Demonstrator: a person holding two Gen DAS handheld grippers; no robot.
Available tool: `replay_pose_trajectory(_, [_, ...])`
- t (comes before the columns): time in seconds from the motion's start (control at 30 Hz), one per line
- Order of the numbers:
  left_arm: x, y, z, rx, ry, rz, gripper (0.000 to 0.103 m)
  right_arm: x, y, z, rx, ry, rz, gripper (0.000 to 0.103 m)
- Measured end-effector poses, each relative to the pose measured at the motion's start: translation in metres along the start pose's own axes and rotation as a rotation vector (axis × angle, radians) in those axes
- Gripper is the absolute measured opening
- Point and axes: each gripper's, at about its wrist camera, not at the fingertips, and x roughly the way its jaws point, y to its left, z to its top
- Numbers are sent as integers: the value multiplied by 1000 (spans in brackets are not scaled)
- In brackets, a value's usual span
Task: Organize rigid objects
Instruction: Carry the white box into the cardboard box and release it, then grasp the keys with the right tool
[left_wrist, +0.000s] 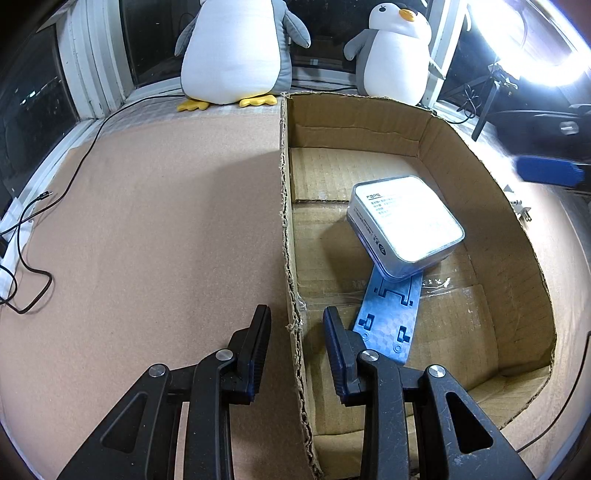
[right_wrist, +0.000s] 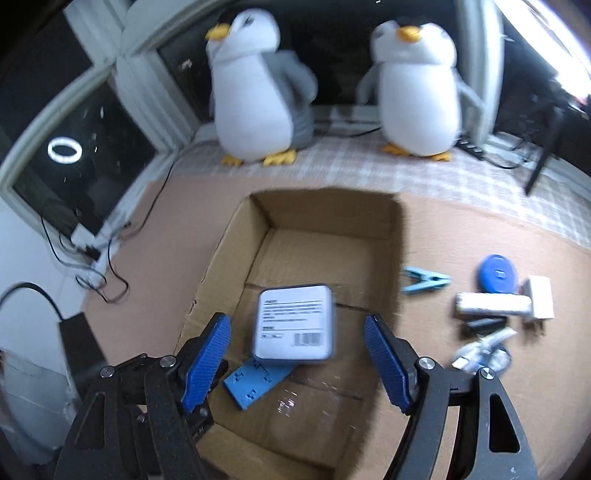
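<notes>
The right claw (right_wrist: 295, 354) hangs open and empty above the cardboard box (right_wrist: 229, 254), where the tin (right_wrist: 294, 325) lies overlapping the blue flat piece (right_wrist: 255, 384). The loose things still on the bench (right_wrist: 480, 229), a blue clothes peg (right_wrist: 424, 280) nearest, lie to its right, so that arm looks better placed. The left claw (left_wrist: 295, 332), also open, straddles the box's left wall.

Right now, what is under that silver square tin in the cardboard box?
A flat blue plastic strip pokes out from beneath the silver square tin inside the cardboard box. Its covered end cannot be seen.
</notes>
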Motion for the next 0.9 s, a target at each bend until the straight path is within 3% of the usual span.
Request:
replay_pose_trajectory(0.13, [0, 0, 0, 0, 0, 1, 32, -25, -38, -5, 114, -28, 9, 72])
replay_pose_trajectory(0.3, [0, -1, -1, 0, -1, 0, 32, -27, -82, -18, 239, 11, -28, 71])
replay_pose_trajectory(0.47, [0, -1, 0, 0, -1, -1, 32, -6, -108, -33, 357, 96, 7, 48])
replay_pose_trajectory(0.9, [0, -1, 0, -5, -4, -5, 32, 39, -136, -45, 505, 191, 51, 24])
